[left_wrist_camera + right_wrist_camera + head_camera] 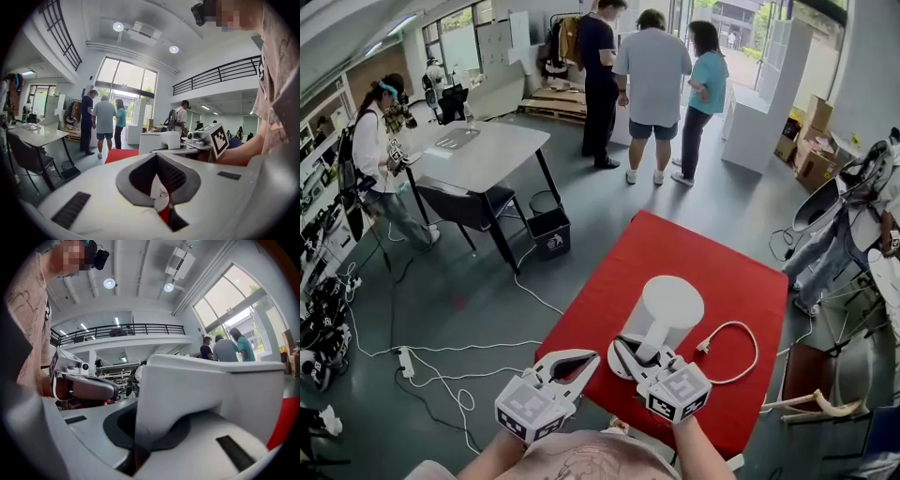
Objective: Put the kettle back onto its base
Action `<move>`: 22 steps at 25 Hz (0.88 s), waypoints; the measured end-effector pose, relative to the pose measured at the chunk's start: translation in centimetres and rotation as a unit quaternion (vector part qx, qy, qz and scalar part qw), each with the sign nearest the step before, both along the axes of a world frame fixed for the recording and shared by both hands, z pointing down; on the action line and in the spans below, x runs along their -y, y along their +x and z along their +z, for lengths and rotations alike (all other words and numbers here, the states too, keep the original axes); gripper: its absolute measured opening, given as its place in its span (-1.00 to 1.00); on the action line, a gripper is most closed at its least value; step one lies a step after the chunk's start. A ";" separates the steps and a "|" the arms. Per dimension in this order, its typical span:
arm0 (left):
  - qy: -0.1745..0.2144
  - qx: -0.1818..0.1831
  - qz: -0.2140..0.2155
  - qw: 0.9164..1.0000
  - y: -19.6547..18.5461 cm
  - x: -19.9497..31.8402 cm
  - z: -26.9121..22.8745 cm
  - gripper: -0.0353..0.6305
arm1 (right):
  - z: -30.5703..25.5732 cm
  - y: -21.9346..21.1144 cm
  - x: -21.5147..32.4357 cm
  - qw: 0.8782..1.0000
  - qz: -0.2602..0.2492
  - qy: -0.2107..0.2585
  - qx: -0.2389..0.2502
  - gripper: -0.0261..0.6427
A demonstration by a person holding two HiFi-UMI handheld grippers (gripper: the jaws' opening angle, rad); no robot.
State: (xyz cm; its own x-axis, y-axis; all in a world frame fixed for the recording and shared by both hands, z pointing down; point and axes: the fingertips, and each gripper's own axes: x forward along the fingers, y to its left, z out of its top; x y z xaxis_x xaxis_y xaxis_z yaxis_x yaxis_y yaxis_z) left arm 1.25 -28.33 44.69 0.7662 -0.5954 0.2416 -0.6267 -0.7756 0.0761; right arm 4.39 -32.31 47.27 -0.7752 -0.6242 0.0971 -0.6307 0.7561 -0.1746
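A white kettle [671,307] stands over the near part of the red table [675,246]. My right gripper [639,354] is shut on its handle, which fills the space between the jaws in the right gripper view [154,394]. The round white base [622,362] peeks out under the kettle's left side; whether the kettle rests on it I cannot tell. The base's white cord [748,358] loops to the right and ends in a plug [703,347]. My left gripper [587,365] hovers at the table's near left corner, shut and empty, with the kettle [159,140] ahead of it.
Three people [652,89] stand talking at the back. A white table [483,155] with a black bin [548,232] beside it is at the left, where another person [375,150] stands. White cables [441,361] trail over the floor left of the red table.
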 end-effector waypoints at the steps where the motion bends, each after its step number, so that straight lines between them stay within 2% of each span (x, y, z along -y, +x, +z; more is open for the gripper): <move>1: -0.001 0.001 -0.001 1.000 -0.2 0.0 0.3 -0.94 | 0.4 -0.3 0.1 1.000 -0.003 0.000 -0.001 -0.84; 8: -0.011 0.008 -0.013 1.000 -0.5 0.5 0.7 -0.94 | 2.6 -1.7 -0.1 1.000 -0.025 -0.015 -0.001 -0.84; 22: -0.013 0.012 -0.007 1.000 -1.0 1.1 1.3 -0.94 | 5.1 -3.6 -0.6 0.998 -0.031 0.001 -0.051 -0.85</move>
